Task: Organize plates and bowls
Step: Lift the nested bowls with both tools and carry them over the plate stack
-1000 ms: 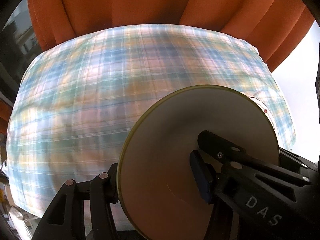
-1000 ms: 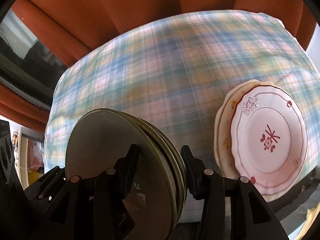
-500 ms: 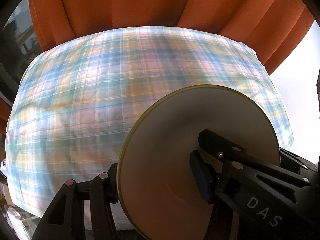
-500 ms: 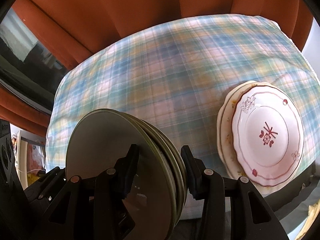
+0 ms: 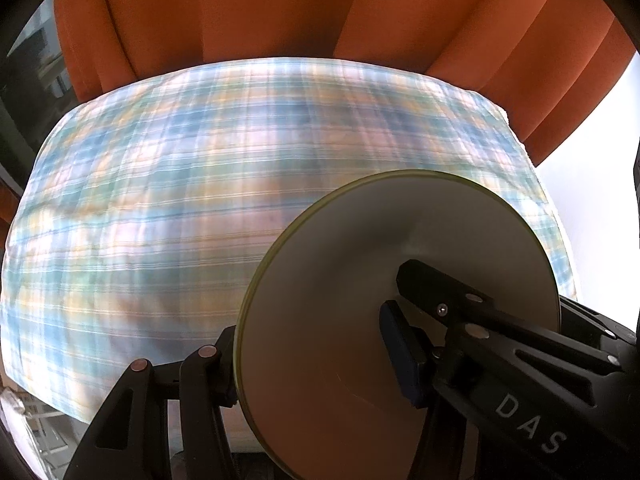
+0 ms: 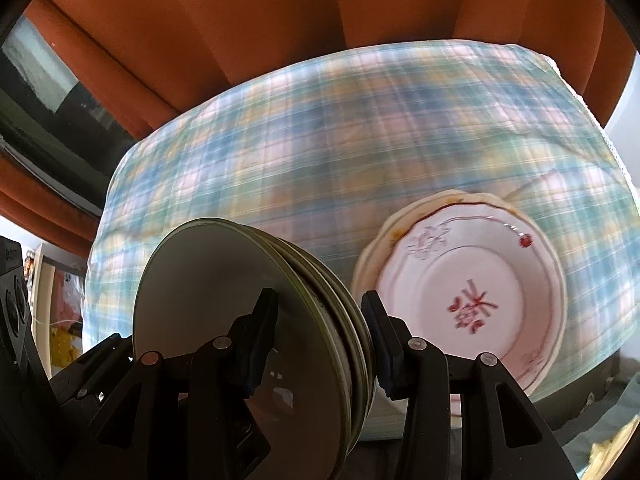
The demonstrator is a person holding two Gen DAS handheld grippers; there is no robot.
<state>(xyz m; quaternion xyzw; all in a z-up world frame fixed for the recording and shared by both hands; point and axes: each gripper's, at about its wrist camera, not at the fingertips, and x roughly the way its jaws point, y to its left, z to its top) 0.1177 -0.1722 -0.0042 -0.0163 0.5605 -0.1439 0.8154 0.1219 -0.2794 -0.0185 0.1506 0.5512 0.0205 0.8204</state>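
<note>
— How far along are you?

— Partway, I'd judge. My left gripper [image 5: 312,360] is clamped on one cream plate [image 5: 360,300], held on edge above the plaid tablecloth [image 5: 160,220]. My right gripper [image 6: 320,332] pinches a stack of olive-rimmed plates [image 6: 224,304].

— Anything set down?

— The patterned plates [image 6: 472,300] are piled at four o'clock in the right view. Mine aren't placed yet.
</note>
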